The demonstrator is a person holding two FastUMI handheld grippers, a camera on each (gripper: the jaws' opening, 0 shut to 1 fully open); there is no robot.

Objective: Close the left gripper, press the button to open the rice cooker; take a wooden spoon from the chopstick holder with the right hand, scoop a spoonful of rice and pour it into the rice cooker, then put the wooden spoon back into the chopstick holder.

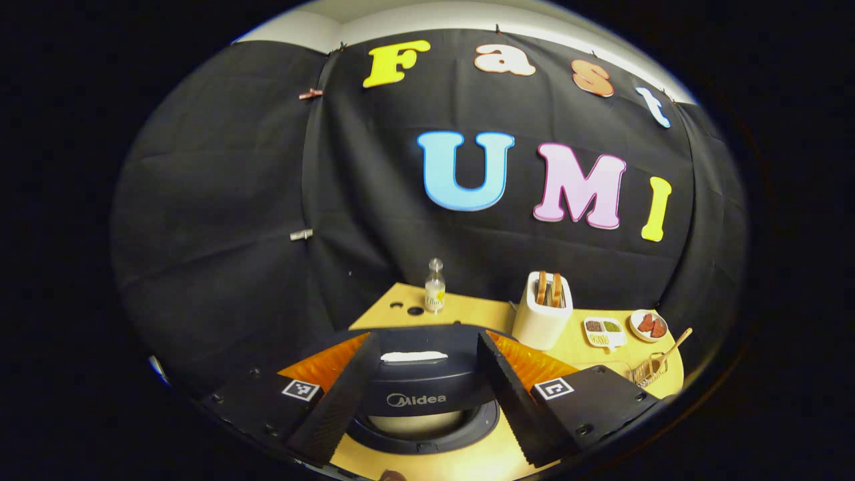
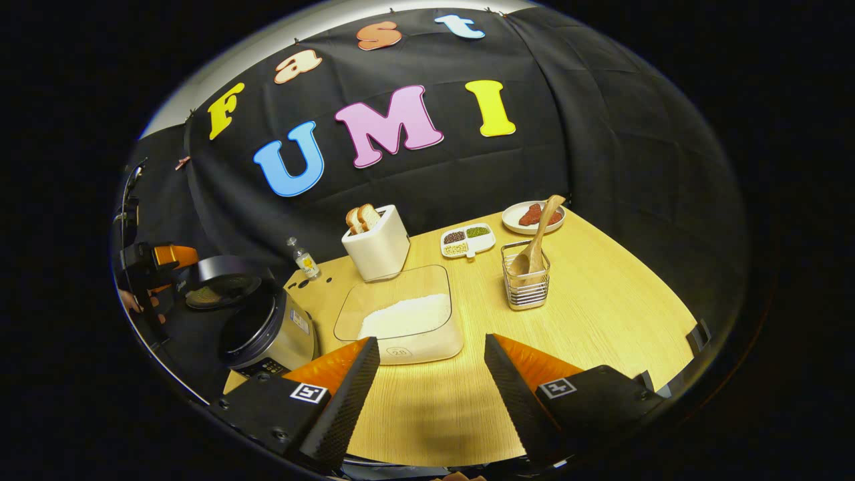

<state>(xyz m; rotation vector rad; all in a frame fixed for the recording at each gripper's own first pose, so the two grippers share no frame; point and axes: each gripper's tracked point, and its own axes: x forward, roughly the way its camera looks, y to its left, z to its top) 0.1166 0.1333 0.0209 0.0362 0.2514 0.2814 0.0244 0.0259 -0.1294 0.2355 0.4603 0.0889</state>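
One of nearly everything on the table (image 2: 601, 314), two grippers.

There was one rice cooker (image 2: 267, 327) with its lid up, one wooden spoon (image 2: 534, 247) in one wire chopstick holder (image 2: 526, 287), one clear container of rice (image 2: 407, 314), one toaster (image 2: 378, 247) with two bread slices (image 2: 364, 217), one small bottle (image 2: 304, 259), one divided dish (image 2: 467, 240) with three kinds of grain, one round plate (image 2: 534, 217), and two grippers: left (image 1: 421, 394) and right (image 2: 431, 394).
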